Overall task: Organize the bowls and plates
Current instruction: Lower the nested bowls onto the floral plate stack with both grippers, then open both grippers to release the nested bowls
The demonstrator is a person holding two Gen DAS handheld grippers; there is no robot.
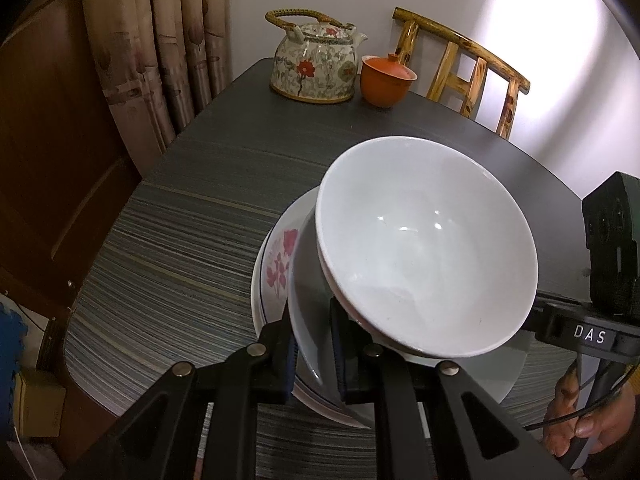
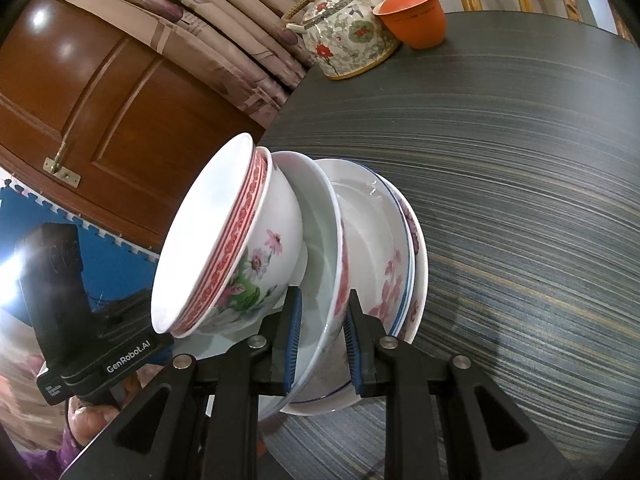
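Note:
A white bowl with a red patterned rim and flowers (image 1: 424, 248) (image 2: 228, 248) sits nested in a larger white bowl (image 1: 308, 320) (image 2: 324, 264). Both rest on a stack of floral plates (image 1: 274, 264) (image 2: 396, 268) on the dark striped table (image 1: 180, 248) (image 2: 520, 200). My left gripper (image 1: 314, 344) straddles the larger bowl's near rim, pads on either side. My right gripper (image 2: 320, 336) straddles the same bowl's rim from the opposite side. Whether either one presses on the rim does not show.
A floral teapot (image 1: 316, 66) (image 2: 348, 36) and an orange lidded cup (image 1: 386, 80) (image 2: 414, 14) stand at the table's far end. A bamboo chair (image 1: 464, 72) stands behind the table. A curtain (image 1: 156, 40) and wooden door (image 2: 100, 92) are on the left.

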